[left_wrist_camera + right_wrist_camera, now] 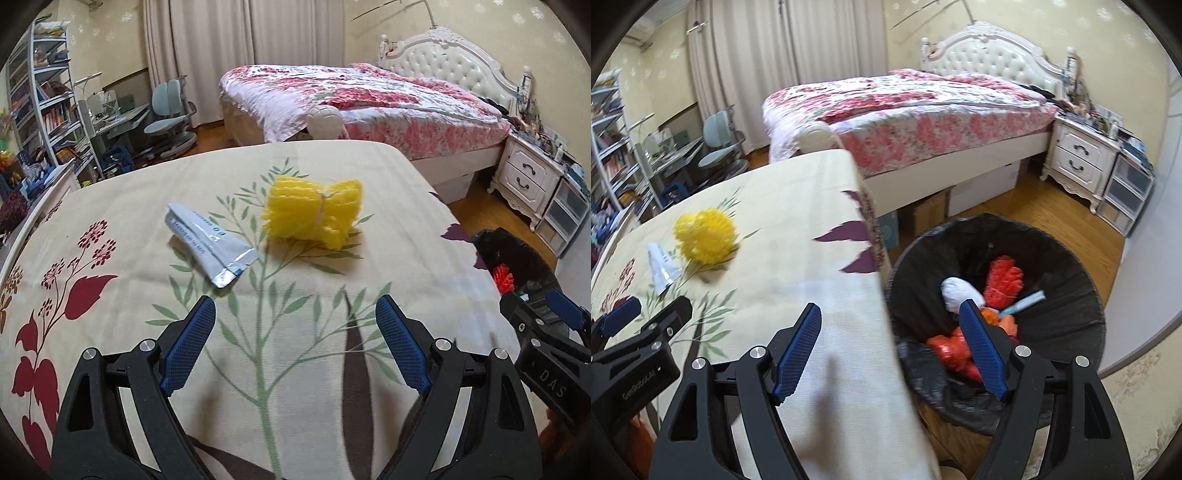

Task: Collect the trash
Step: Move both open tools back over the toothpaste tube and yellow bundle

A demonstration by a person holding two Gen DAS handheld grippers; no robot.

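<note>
Trash in two places: yellow foam-net bundle (313, 211), tied at the middle, and flattened silver-grey foil tube with printed lettering (208, 242) on the cream floral tablecloth (110, 206); more already down in the round bin lined with a black plastic bag (1071, 266).

Yellow bundle near the middle of the cloth, silver tube just beside it on the left, apart from it, crimped end pointing toward the camera. Neither touched by any claw.

Left gripper (295, 339) low over the cloth, short of both items, blue ribbed pads spread wide, nothing between them. From the left wrist view, tube ahead and a little left, yellow bundle ahead and a little right.

Right gripper (892, 349) above the table's right edge, jaws likewise spread wide and empty; left finger over the cloth, right finger over the bin mouth. Bin on the floor just beside the table edge, below cloth level.

Inside the bin: red foam-net bundle (1003, 280), white crumpled wad (956, 291), pale blue tube-like piece (1028, 300), orange-red crumpled wrappers (951, 349), all heaped together at the bottom.

Behind the table: bed with pink floral quilt (369, 96), white nightstand (528, 173).
</note>
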